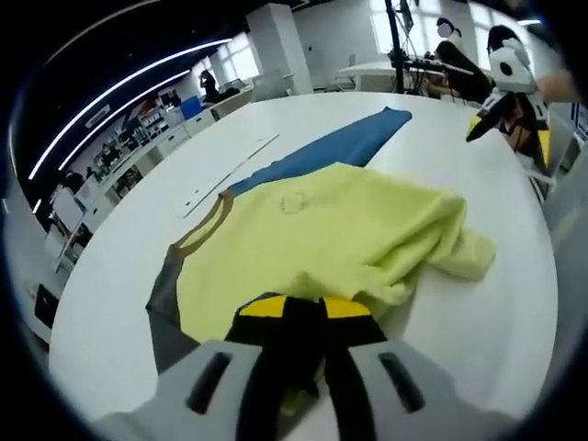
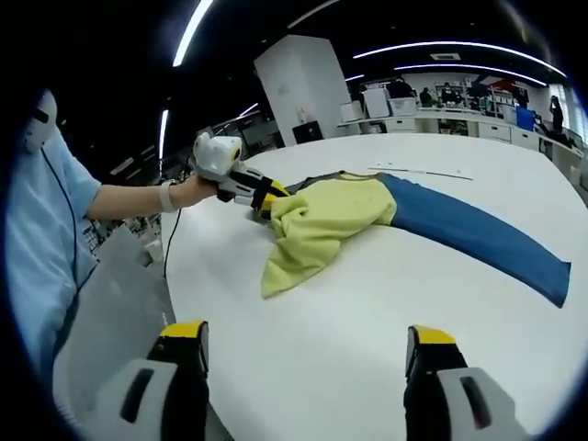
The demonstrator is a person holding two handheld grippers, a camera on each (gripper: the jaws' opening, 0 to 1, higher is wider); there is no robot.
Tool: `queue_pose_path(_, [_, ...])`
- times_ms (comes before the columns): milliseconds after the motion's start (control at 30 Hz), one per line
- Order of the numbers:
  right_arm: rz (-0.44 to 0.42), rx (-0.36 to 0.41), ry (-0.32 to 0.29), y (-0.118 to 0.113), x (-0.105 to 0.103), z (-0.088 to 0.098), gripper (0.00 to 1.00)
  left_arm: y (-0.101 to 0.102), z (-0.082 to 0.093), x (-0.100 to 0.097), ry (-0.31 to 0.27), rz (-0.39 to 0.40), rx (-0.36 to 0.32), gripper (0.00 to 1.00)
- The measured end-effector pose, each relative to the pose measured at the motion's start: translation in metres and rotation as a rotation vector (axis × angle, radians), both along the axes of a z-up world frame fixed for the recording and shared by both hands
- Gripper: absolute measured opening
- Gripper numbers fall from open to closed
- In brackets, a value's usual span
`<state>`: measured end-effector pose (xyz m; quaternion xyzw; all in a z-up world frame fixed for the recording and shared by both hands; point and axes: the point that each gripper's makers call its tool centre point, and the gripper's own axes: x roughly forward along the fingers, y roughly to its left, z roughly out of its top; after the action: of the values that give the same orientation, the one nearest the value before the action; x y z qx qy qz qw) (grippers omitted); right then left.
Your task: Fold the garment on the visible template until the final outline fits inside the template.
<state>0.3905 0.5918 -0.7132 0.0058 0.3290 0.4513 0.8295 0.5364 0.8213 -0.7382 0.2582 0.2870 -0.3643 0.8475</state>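
The yellow T-shirt point(image 1: 322, 230) is pinched at its hem, near the table point(image 2: 367, 322) edge, by the left gripper point(image 1: 303, 308); the fold should be carried over the blue template point(image 2: 478, 234); the right gripper point(image 2: 303, 344) is held wide, empty.

A white round-edged table point(image 2: 367, 312) bore the work, and a thin white strip point(image 1: 230, 173) lay flat on it. Beyond it stood a white square pillar point(image 2: 299, 87), long workbenches point(image 1: 152, 147) crowded with equipment, and ceiling light strips point(image 1: 119, 87); distant people point(image 2: 432, 95) stood at a far counter.
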Motion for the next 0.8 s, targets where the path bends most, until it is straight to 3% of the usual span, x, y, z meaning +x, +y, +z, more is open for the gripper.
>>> queue_pose_path(600, [-0.021, 0.01, 0.002, -0.006, 0.005, -0.002, 0.89, 0.005, -0.022, 0.001, 0.055, 0.017, 0.042, 0.09])
queue_pose_path(800, [-0.025, 0.011, 0.006, -0.006, 0.003, -0.004, 0.89, 0.006, -0.024, 0.001, 0.082, 0.053, -0.009, 0.05])
